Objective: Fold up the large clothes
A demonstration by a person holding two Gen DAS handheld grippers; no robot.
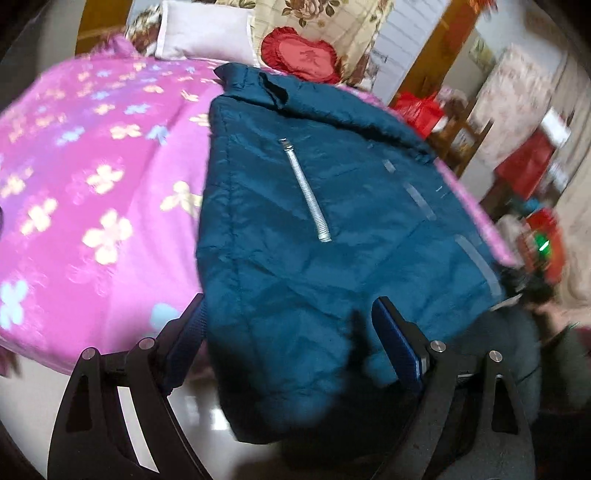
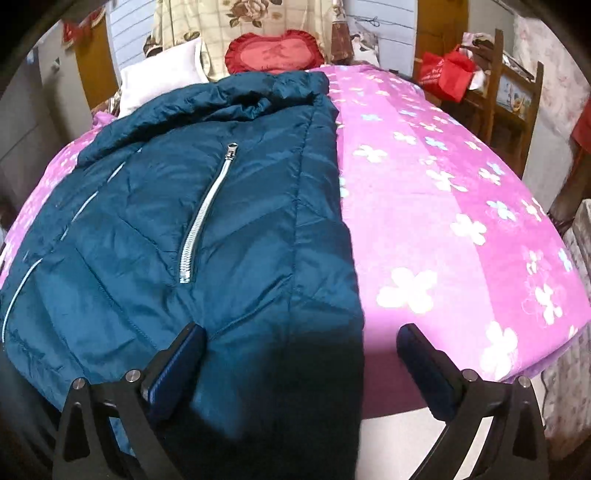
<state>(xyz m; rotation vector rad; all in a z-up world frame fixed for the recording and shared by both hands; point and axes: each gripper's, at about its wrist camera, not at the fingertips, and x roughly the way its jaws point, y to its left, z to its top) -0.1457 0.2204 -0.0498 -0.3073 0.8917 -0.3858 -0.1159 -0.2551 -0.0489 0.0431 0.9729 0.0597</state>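
- On the left of the left wrist view we see the pink flowered blanket covering the bed, a white pillow at its head.
- Our left tongs stand wide, the teal puffer jacket lying between their fingers; its hem hangs over the bed edge. Nothing is pinched.
- A silver pocket zipper runs down the jacket's middle.
- A red heart cushion sits beyond the collar.
- In the right wrist view, our right tongs also stand wide, straddling the jacket's right edge: left finger over jacket, right finger over blanket.
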